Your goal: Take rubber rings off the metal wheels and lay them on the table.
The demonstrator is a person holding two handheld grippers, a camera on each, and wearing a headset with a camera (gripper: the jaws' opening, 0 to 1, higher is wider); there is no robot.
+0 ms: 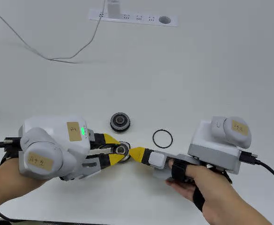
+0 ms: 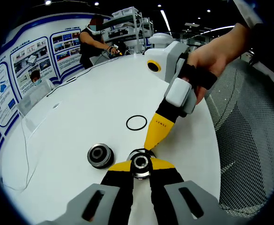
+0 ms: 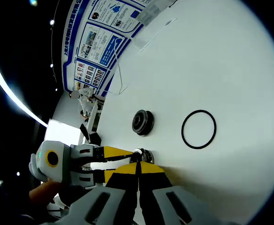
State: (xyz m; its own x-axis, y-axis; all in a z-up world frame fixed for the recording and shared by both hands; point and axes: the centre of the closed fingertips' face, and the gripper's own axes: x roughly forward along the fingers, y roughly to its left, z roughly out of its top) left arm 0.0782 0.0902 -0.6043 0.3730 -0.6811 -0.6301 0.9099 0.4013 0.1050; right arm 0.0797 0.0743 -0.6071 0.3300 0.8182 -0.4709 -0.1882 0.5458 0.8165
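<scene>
While the head view looks down, the left claw [image 1: 116, 150] at lower left is clamped on a small metal wheel [image 1: 123, 150], pinning it just above the white surface [image 1: 197, 79]. In from lower right comes the right claw [image 1: 137, 153], yellow tips pressed together into one point that touches the wheel's rim, which looks like a wedge for prying rubber. One loose ring [image 1: 162, 138] lies flat just right of centre, apart from everything. A second wheel [image 1: 120, 122] sits just above the clamped one, dark around the rim, so probably with its ring on. A power strip [image 1: 132, 18] and a cable [image 1: 38, 55] lie along the top.

Over to the left gripper view: the left claw [image 2: 141, 168] has its jaws squeezing the wheel [image 2: 141, 161] from both sides at bottom centre, axle facing up. That steadies it against the push. The right claw [image 2: 151, 140] slants down from upper right and meets the far rim. The second wheel [image 2: 100, 155] stands just left, and the loose ring [image 2: 136, 123] lies beyond.

Now the right gripper view: the right claw [image 3: 137, 169] rises from the bottom with no gap between its jaws. Whether it nips any rubber, I cannot tell. The wheel [image 3: 145, 154] sits at its tip, with the left claw [image 3: 129, 157] reaching in from lower left. The second wheel [image 3: 142, 122] is above and the loose ring [image 3: 199, 129] to the right.
</scene>
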